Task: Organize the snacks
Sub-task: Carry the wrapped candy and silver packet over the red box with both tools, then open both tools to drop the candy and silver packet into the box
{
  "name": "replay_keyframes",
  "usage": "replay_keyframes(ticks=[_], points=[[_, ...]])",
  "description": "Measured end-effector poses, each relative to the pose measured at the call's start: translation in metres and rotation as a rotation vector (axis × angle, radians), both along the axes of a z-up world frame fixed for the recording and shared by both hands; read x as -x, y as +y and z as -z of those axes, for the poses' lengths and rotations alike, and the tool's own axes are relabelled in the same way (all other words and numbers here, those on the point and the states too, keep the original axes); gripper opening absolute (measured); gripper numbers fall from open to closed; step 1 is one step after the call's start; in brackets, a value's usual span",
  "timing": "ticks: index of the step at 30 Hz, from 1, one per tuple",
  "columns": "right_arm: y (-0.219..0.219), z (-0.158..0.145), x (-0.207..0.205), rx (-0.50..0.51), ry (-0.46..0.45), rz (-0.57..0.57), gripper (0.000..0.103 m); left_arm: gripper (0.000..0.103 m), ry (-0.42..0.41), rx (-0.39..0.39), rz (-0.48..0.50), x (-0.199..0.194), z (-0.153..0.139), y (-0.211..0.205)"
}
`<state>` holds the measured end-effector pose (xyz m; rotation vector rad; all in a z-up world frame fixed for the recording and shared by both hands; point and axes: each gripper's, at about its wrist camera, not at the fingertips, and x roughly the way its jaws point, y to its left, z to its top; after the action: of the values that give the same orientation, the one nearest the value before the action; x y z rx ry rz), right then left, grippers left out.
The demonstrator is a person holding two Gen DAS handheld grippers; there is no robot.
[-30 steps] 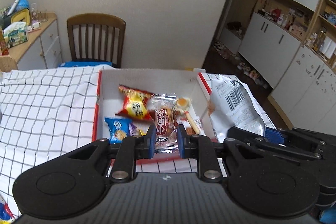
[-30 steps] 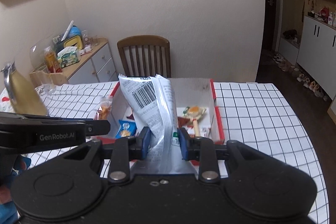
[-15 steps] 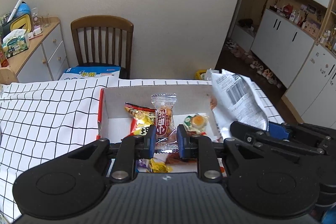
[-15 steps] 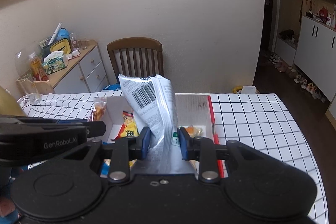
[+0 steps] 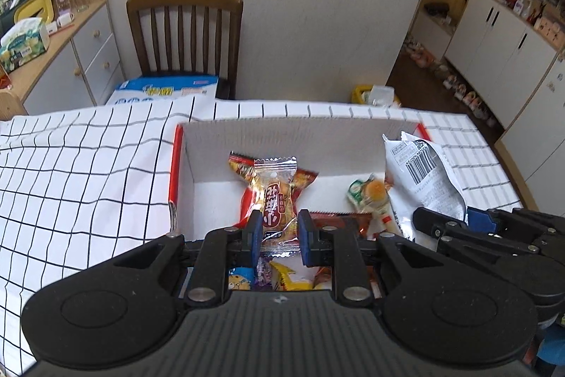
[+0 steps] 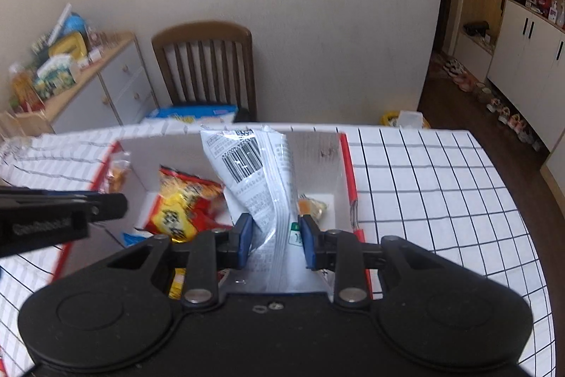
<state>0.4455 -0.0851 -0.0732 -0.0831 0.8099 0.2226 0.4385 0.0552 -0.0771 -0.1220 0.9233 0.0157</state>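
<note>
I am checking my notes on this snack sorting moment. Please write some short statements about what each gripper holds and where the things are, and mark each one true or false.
1. The left gripper is shut on a small clear snack packet. True.
2. The right gripper is open and holds nothing. False: it is shut on the white barcode bag.
3. A red and yellow snack bag lies inside the white box. True.
4. The box stands on a bare wooden table. False: it stands on a white checked tablecloth.
5. A wooden chair stands behind the table. True.
</note>
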Motion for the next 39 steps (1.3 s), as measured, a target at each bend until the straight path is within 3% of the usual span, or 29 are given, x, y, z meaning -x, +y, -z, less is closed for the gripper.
replay_keyframes(ticks=[11, 22, 29, 39], points=[[0.007, 0.027, -0.022, 0.077, 0.075, 0.021, 0.028, 0.02, 0.107, -0.001, 0.016, -0.016, 0.035, -0.005], [0.01, 0.044, -0.025, 0.122, 0.122, 0.025, 0.029, 0.02, 0.182, -0.064, 0.064, -0.025, 0.057, -0.016], [0.012, 0.047, -0.023, 0.142, 0.114, 0.02, 0.03, 0.02, 0.249, -0.078, 0.062, -0.03, 0.072, -0.015], [0.01, 0.044, -0.018, 0.128, 0.105, 0.012, 0.038, 0.02, 0.26, -0.07, 0.055, -0.031, 0.076, -0.013]])
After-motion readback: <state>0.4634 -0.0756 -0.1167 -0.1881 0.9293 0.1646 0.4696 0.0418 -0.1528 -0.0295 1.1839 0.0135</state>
